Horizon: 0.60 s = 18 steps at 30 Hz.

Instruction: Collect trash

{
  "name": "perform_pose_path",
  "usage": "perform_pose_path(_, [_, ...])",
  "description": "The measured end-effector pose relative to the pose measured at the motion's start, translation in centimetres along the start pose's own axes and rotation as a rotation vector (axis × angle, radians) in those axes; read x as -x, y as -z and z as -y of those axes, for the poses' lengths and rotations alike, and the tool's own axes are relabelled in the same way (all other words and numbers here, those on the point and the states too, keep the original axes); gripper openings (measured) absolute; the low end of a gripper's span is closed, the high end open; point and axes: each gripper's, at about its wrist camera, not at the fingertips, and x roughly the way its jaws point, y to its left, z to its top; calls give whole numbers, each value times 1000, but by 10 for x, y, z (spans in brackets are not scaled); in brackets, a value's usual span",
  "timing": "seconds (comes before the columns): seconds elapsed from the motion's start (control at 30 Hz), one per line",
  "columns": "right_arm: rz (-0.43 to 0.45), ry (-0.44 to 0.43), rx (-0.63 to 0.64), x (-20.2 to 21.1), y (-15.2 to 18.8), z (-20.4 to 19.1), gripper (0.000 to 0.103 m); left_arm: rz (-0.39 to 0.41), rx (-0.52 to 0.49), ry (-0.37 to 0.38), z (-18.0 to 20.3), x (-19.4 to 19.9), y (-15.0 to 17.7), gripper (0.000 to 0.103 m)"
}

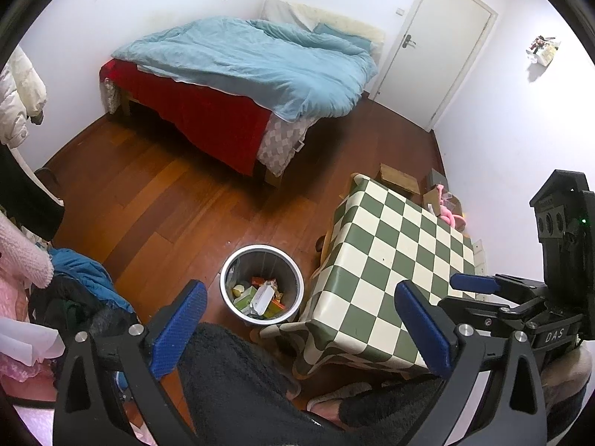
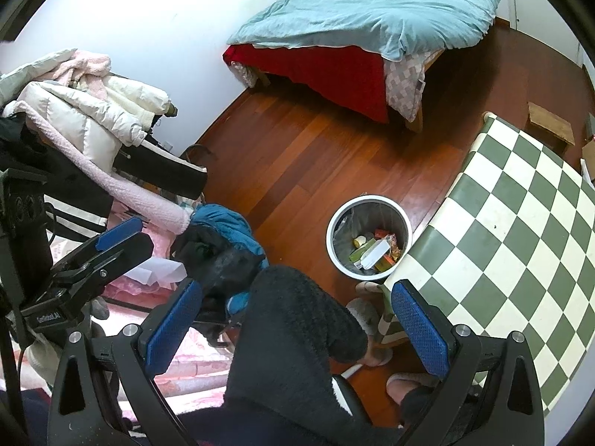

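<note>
A round metal trash bin point(image 1: 227, 271) stands on the wooden floor beside the table; it also shows in the right wrist view point(image 2: 333, 223). Inside lie several pieces of trash point(image 1: 262, 297): a white box, green and orange packets, a yellowish scrap. My left gripper point(image 1: 301, 329) is open and empty, held high above my lap. My right gripper point(image 2: 295, 321) is open and empty, also above my lap. The right gripper shows at the right of the left wrist view point(image 1: 474, 283), and the left gripper at the left of the right wrist view point(image 2: 121, 232).
A table with a green-and-white checked cloth point(image 1: 394, 260) stands right of the bin. A bed with a blue duvet point(image 1: 253, 59) is at the back. Piled clothes point(image 2: 93, 119) lie at the left. Cardboard boxes point(image 1: 399, 178) sit by the wall; a white door point(image 1: 438, 44) is shut.
</note>
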Motion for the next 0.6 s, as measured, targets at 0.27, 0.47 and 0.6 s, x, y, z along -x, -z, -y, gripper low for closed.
perform_pose_path(0.27, [-6, -2, -4, 0, 1, 1, 103, -18, -11, 10, 4, -3, 2, 103])
perform_pose_path(0.47, [-9, -1, -8, 0, 4, 3, 103, -23, -15, 18, 8, -6, 3, 103])
perform_pose_path(0.6, [-10, 0, -17, -1, 5, 4, 103, -28, -22, 24, 9, -6, 3, 103])
